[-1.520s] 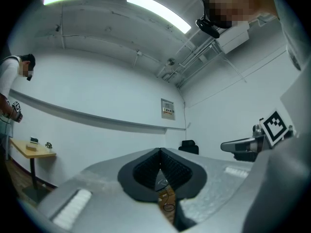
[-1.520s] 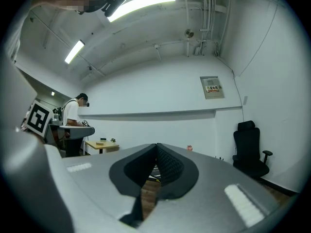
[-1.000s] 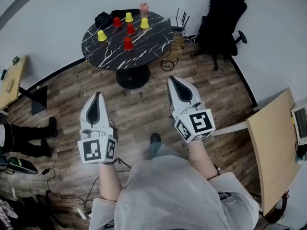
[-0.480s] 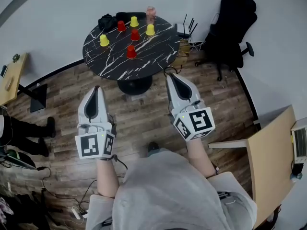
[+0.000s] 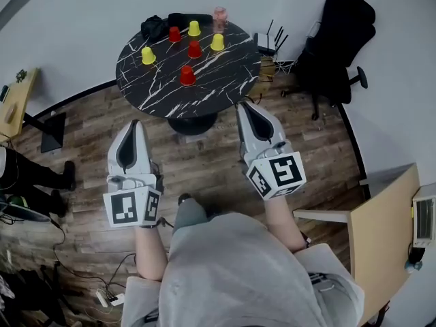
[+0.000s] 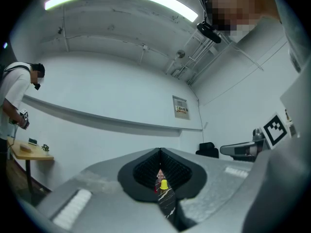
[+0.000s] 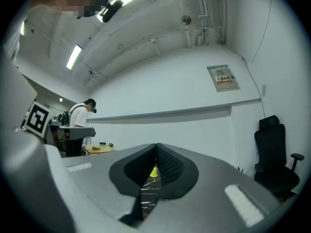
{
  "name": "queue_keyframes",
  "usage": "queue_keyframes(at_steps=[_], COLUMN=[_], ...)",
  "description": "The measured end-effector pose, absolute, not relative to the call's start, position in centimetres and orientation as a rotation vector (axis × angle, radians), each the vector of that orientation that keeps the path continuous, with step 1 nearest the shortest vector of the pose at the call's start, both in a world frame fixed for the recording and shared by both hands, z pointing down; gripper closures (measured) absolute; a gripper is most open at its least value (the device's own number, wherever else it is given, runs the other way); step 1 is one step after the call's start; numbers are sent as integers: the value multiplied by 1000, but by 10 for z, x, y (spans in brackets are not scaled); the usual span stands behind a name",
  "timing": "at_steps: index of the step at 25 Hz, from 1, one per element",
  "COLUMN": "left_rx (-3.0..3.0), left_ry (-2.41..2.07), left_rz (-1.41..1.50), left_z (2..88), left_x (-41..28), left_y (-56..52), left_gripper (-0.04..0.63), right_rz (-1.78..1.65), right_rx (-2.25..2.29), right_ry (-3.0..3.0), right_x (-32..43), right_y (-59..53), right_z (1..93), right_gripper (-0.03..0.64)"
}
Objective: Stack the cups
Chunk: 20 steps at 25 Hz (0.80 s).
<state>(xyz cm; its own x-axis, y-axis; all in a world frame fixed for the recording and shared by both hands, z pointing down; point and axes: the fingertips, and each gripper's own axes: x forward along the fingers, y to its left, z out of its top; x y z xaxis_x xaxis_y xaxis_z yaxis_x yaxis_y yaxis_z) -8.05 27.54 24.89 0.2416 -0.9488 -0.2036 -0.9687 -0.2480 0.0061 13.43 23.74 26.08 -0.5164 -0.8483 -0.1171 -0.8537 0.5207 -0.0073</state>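
Several upside-down cups stand on a round black marble table (image 5: 225,80) ahead: red cups (image 5: 187,75), (image 5: 195,49), (image 5: 175,34) and yellow cups (image 5: 148,55), (image 5: 217,42), (image 5: 194,28). A pinkish clear cup (image 5: 219,16) stands at the far edge. My left gripper (image 5: 135,124) is shut and empty, over the wood floor short of the table. My right gripper (image 5: 243,105) is shut and empty too, its tip by the table's near edge. Between the shut jaws a yellow cup (image 6: 164,184) shows in the left gripper view, and another yellow cup (image 7: 154,172) in the right gripper view.
A black bag (image 5: 153,26) lies at the table's far left edge. A black office chair (image 5: 337,43) stands to the right, a router (image 5: 267,41) beside the table. Wooden desks (image 5: 385,237), (image 5: 13,104) flank the room. Another person (image 7: 77,123) stands at the left.
The table and cups have come closer in the head view. Both grippers stay shut and have advanced toward the table, the right tip now at its near edge.
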Motion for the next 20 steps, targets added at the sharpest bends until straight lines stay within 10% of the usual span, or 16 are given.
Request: queue_keyframes(at_steps=[20], left_rx=[-2418], left_ry=[1808], left_rz=[258], left_z=[245], left_x=[-108], left_y=[131], left_gripper=[589], right_rz=[71], right_rx=[-1529], right_ry=[2626], right_x=[105], right_y=[102], right_z=[258], right_gripper=[618])
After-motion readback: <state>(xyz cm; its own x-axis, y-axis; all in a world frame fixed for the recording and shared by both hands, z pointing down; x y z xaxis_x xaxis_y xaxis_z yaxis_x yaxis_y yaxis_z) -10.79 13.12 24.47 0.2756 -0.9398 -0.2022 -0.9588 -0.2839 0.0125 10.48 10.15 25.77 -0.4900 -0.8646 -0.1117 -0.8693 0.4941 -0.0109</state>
